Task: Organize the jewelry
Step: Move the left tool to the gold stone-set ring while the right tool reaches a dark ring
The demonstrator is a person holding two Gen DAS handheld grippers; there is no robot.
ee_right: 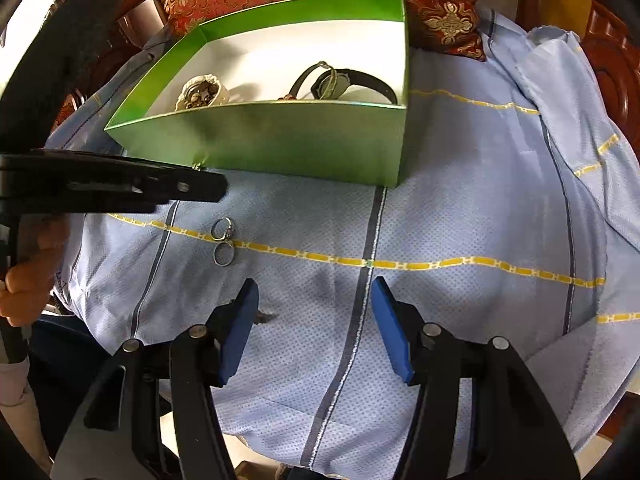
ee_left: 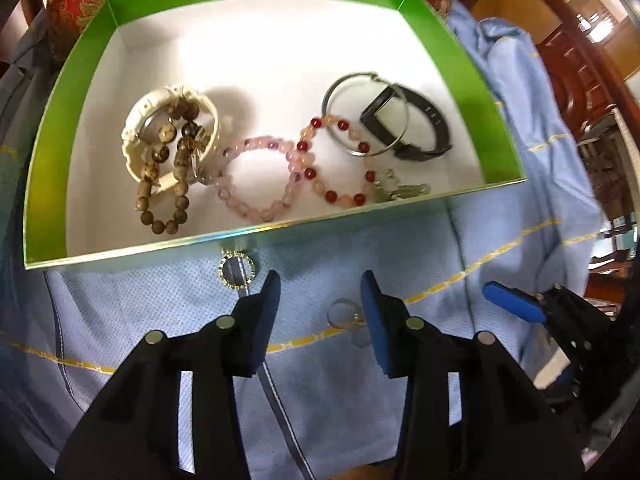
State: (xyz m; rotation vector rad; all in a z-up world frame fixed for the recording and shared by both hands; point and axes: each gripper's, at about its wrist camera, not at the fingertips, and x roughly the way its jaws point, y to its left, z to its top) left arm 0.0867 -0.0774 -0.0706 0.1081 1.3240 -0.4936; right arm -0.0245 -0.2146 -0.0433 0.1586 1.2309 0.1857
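Our left gripper (ee_left: 320, 284) and right gripper (ee_right: 314, 292) both have jaws wide apart, holding nothing. Most jewelry already lies in the green box (ee_left: 256, 0). We think the next job is picking up what is left on the blue cloth (ee_right: 460, 200): one sparkly ring (ee_left: 237, 271) by the box wall, then two rings (ee_right: 223, 240) touching each other.

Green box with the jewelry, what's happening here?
A person holds a gripper in each hand over a blue cloth. The green box already holds bracelets and watches. Two small rings and a sparkly ring lie outside it. The left gripper and right gripper are both open and empty.
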